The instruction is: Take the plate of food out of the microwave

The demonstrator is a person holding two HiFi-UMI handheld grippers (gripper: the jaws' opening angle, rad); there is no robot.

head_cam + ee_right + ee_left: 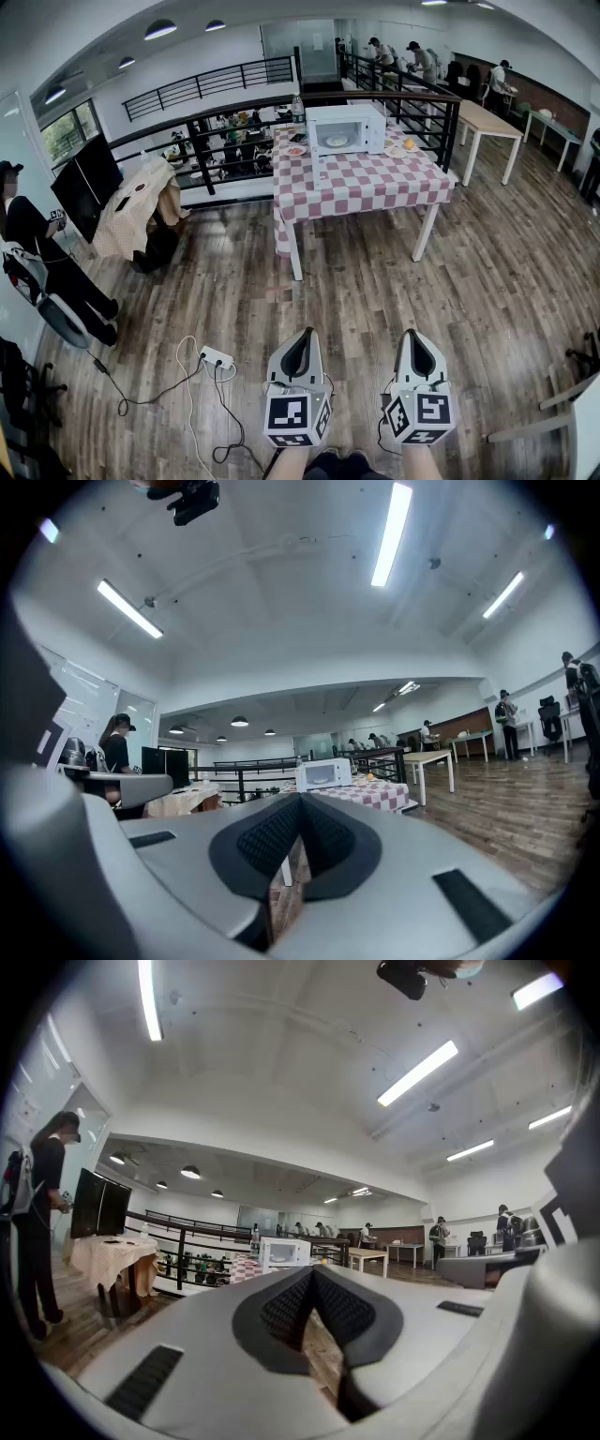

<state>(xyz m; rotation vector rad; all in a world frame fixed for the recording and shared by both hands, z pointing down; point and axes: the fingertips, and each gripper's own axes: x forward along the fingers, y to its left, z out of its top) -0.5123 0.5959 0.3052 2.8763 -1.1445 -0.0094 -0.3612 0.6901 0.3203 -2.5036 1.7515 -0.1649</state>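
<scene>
A large open room with a dark plank floor (234, 281) stretches ahead, lit by long ceiling strips and ringed by a black railing (225, 117). Well away from the person stands a table (361, 183) draped in a red-and-white checked cloth. On it sits a white microwave (345, 128), and the plate of food (337, 142) shows as a pale disc behind its front window. A small dish (295, 149) lies on the cloth just left of the microwave, and a bottle (298, 106) stands behind it. A bare wooden table (487, 120) stands further right. At the left edge a person in black (37, 244) stands near a dark monitor (89, 178). A white power strip (217, 356) lies on the floor with its cords trailing. The left gripper (302, 333) and right gripper (412, 335) are held level, side by side, low in the head view. Each has its jaws closed together at the tips, with nothing between them.
</scene>
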